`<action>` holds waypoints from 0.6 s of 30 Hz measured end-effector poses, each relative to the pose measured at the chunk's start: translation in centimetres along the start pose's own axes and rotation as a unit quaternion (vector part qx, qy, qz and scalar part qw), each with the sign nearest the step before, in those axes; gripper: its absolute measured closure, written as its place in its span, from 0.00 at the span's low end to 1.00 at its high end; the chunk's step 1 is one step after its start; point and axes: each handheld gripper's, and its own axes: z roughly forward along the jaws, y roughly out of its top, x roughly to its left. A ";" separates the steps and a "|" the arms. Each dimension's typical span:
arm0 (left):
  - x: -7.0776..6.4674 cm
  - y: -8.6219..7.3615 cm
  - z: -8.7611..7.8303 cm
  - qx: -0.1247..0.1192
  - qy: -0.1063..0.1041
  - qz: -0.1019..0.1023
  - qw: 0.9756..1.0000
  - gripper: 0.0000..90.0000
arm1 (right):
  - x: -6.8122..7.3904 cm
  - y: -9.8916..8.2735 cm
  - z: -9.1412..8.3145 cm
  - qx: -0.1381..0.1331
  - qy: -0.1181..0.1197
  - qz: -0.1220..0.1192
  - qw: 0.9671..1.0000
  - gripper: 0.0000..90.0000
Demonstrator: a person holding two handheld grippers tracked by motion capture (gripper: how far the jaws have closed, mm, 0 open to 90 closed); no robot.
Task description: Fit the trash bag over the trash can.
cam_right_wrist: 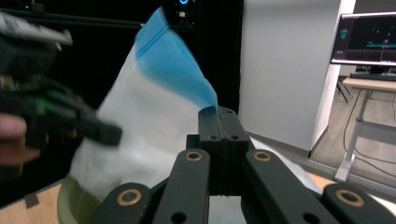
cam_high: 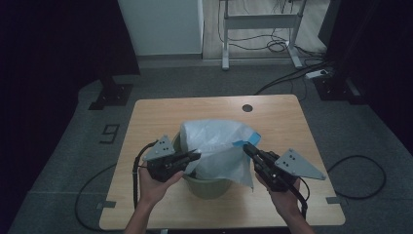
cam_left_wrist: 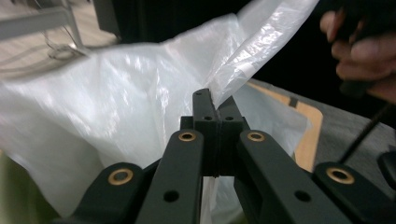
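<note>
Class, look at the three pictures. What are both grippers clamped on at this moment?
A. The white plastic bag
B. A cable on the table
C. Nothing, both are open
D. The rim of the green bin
A: the left gripper and the right gripper each have their jaws shut on an edge of the white plastic bag, which sits in the green bin.

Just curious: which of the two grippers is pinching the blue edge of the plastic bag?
The right gripper: its shut fingers clamp the bag's blue strip. The left gripper grips plain white film.
</note>
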 end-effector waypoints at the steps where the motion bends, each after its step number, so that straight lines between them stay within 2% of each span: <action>1: -0.1 -0.2 0.2 0.006 -0.005 0.000 1.000 1.00 | 0.1 0.1 0.1 -0.001 0.001 -0.001 1.000 0.99; 6: -0.6 -1.1 0.1 0.028 -0.022 0.001 0.999 0.94 | 0.6 0.1 1.3 0.003 0.009 0.000 1.000 0.99; 8: -0.8 -1.2 -0.3 0.036 -0.020 0.003 0.999 0.86 | 0.8 -0.1 1.9 0.007 0.014 0.000 1.000 0.99; 9: -0.9 -1.2 -0.4 0.036 -0.014 0.008 0.999 0.77 | 1.0 -0.2 2.3 0.011 0.018 -0.001 1.000 0.99; 11: -1.2 -1.0 -1.2 0.021 0.004 0.013 1.000 0.63 | 1.3 -0.4 2.8 0.016 0.024 -0.001 1.000 0.99; 13: -1.2 -0.6 -1.8 0.008 0.002 0.009 1.000 0.51 | 1.7 -0.7 3.3 0.021 0.031 -0.002 0.999 0.99; 15: -1.1 -0.2 -2.4 -0.003 0.005 0.009 1.000 0.45 | 2.0 -0.9 3.7 0.026 0.037 -0.001 0.999 0.99; 18: -1.1 0.4 -2.7 -0.017 -0.005 0.011 1.000 0.43 | 2.4 -1.2 4.1 0.032 0.045 0.001 0.998 0.99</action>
